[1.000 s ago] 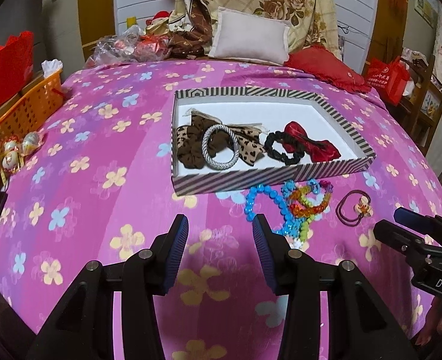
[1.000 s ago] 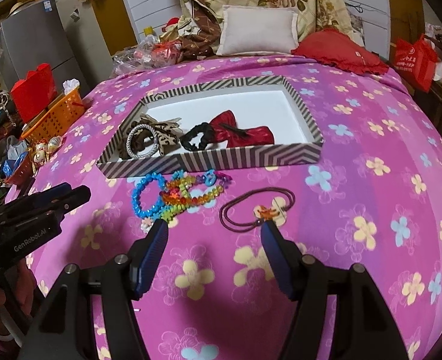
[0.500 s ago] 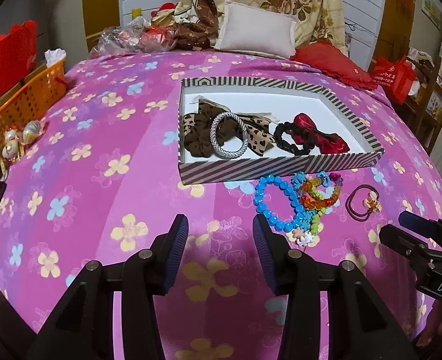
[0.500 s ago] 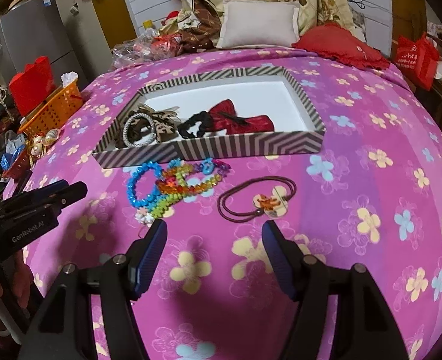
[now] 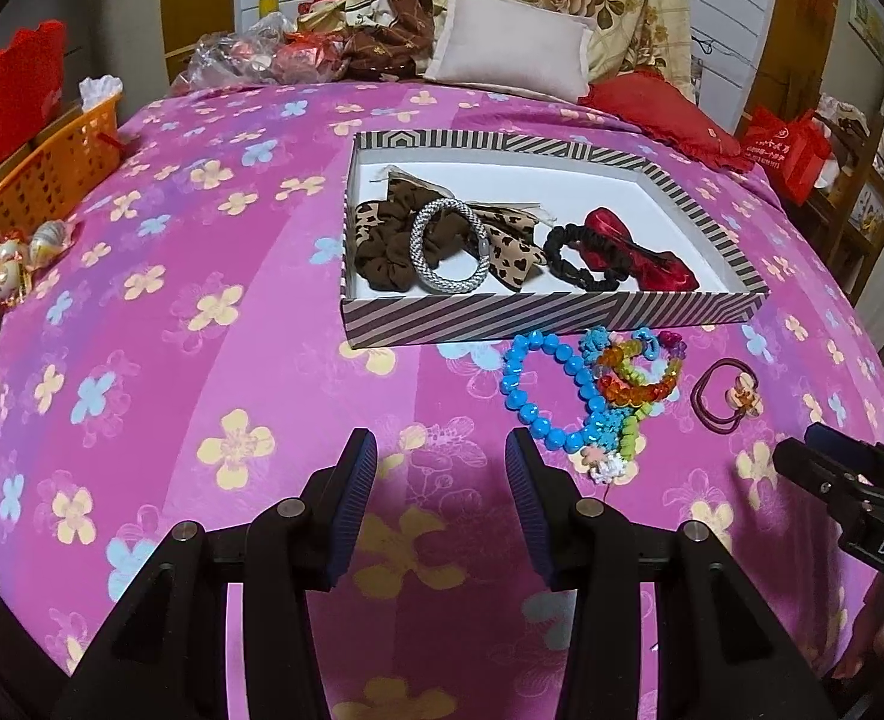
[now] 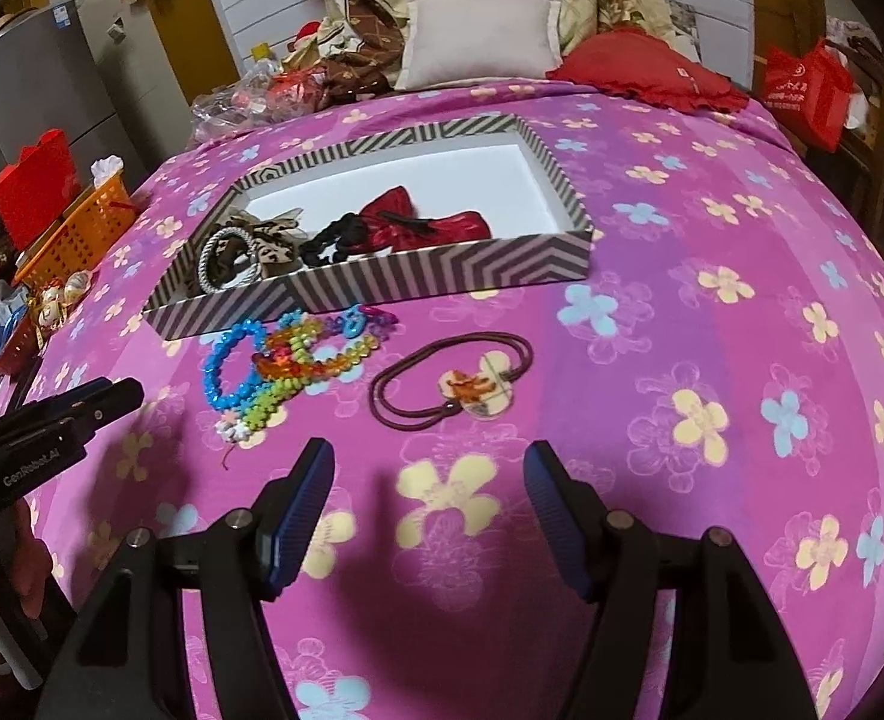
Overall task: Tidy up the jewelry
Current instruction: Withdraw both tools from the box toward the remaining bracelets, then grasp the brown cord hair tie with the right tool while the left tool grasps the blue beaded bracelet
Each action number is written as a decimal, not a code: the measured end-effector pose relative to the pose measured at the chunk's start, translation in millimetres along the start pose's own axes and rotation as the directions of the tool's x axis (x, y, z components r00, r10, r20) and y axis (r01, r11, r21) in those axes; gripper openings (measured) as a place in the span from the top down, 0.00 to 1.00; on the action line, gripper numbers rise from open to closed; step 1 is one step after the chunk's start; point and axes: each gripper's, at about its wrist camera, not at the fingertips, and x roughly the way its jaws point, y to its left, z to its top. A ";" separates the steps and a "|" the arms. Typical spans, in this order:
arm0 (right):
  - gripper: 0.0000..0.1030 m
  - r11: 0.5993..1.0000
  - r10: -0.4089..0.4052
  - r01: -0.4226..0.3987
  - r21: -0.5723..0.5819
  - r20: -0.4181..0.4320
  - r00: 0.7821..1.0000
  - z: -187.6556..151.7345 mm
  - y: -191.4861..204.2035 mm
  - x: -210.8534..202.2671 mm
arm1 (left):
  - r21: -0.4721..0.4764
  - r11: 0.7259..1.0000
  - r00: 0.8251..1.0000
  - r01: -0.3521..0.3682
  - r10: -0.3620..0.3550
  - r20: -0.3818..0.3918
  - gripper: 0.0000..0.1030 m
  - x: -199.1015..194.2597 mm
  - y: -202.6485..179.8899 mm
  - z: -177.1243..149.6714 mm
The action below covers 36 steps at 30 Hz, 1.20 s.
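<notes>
Hair tie [image 6: 451,381] charm shows only, perhaps, from right gripper [image 6: 427,471]; both grippers spread, empty.

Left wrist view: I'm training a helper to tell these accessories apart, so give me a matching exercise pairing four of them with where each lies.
Things:
1. silver bangle
2. red bow
3. blue bead bracelet
4. maroon hair tie with a charm

Places:
A. on the bedspread, farthest right, outside the box
B. in the striped box, on the leopard-print scrunchie
C. on the bedspread, just in front of the box
D. in the box, right part

Pairs: 1-B, 2-D, 3-C, 4-A
</notes>
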 end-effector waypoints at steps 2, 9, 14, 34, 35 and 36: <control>0.33 1.000 -0.004 0.004 0.007 -0.006 1.000 -0.1 -2.7 2.2 | 0.003 1.000 1.000 0.014 -0.014 -0.007 0.75 1.6 -2.0 1.6; 0.33 1.000 -0.018 0.018 0.005 -0.002 1.000 2.7 -6.4 7.1 | 0.021 0.998 0.999 0.054 -0.054 -0.002 0.75 4.8 -15.2 11.9; 0.33 0.999 -0.040 0.040 0.002 0.004 0.999 12.2 -13.1 16.9 | 0.049 0.997 0.998 0.062 -0.061 -0.006 0.75 9.9 -24.5 20.3; 0.56 0.982 -0.157 0.154 -0.112 -0.013 0.988 24.9 -6.9 51.9 | 0.017 0.996 0.995 0.085 -0.083 -0.059 0.75 34.3 -20.6 30.3; 0.61 0.981 -0.159 0.157 -0.116 -0.008 0.987 24.7 -8.3 51.0 | 0.008 0.996 0.994 0.084 -0.083 -0.065 0.75 35.9 -16.9 30.0; 0.61 0.982 -0.153 0.152 -0.113 -0.007 0.988 24.5 -10.7 49.9 | 0.006 0.997 0.994 0.081 -0.081 -0.068 0.75 37.1 -15.4 29.6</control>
